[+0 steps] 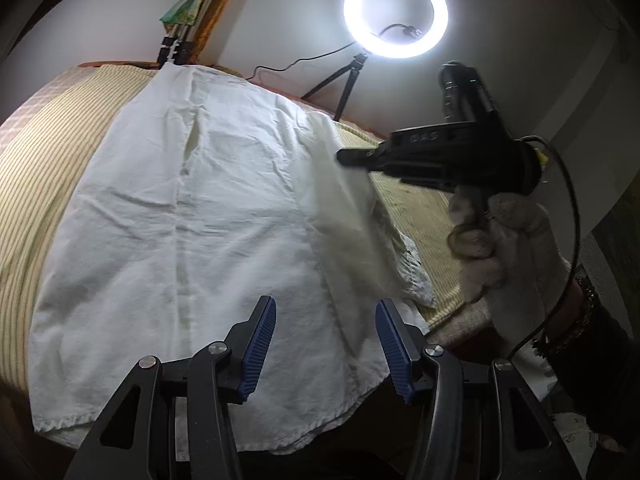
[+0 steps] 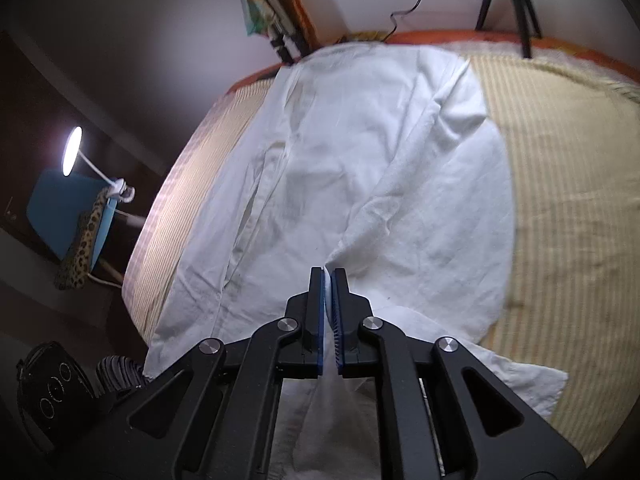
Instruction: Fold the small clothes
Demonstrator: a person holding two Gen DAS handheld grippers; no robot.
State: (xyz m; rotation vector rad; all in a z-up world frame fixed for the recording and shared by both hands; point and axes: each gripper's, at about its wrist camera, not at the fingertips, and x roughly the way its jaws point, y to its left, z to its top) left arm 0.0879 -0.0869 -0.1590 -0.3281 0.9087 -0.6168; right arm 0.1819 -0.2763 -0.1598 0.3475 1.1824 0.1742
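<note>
So the white shirt [image 1: 192,208] was spread flat over a yellow striped cover [image 1: 36,168] on the table, collar end at the far side, hem nearest the cameras. Over on the left, past the table's edge, a little lamp [image 2: 71,151] was lit up beside a blue chair [image 2: 60,200] with a leopard-print cloth [image 2: 82,240] draped on it. The left gripper [image 1: 326,344] hung just above the hem, jaws about halfway open with nothing between them, only shirt fabric underneath. Further right, the right gripper [image 2: 329,276] had its jaws pinched tight on a fold of the shirt's right side, and that bit of fabric was lifted off the table in a blurry drape. A gloved hand [image 1: 508,248] was gripping its handle. Behind that, a ring light [image 1: 395,13] glowed on a small tripod at the far edge.
</note>
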